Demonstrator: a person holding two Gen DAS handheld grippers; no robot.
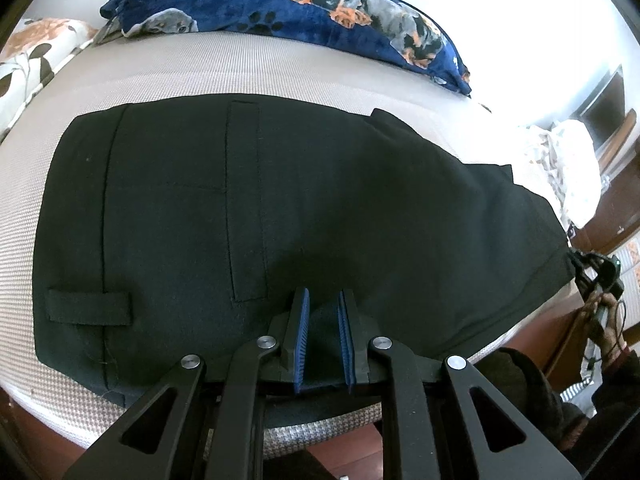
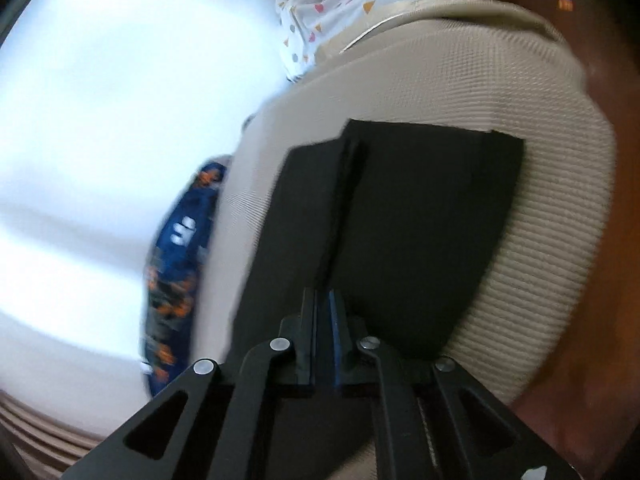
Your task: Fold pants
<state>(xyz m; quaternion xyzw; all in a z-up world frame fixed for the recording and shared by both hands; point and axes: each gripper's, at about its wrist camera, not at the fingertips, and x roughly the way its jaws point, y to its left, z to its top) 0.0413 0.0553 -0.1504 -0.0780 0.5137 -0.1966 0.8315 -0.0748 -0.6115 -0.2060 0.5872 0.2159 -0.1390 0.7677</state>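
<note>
Beige woven mattress cover [image 1: 168, 76] fills the ground beneath both grippers, with a navy fleece blanket printed with dogs [image 1: 288, 4] bunched at its far side and a white patterned sheet [image 2: 340, 4] crumpled beyond the right gripper. Black folded dress pants [image 1: 248, 208] lie flat on the mattress directly ahead of the left gripper [image 1: 323, 338], belt loop and welt pocket facing up. Its blue ribbed pads stand narrowly apart, pinching a ridge of the near pant edge, pitched steeply down. In the blurred right wrist view, the right gripper [image 2: 325, 336] is rolled sideways, jaws nearly together on the pant-leg fold; the contact itself is hard to make out. At the left view's edge, a hand [image 1: 608, 320] is partly cut off.
</note>
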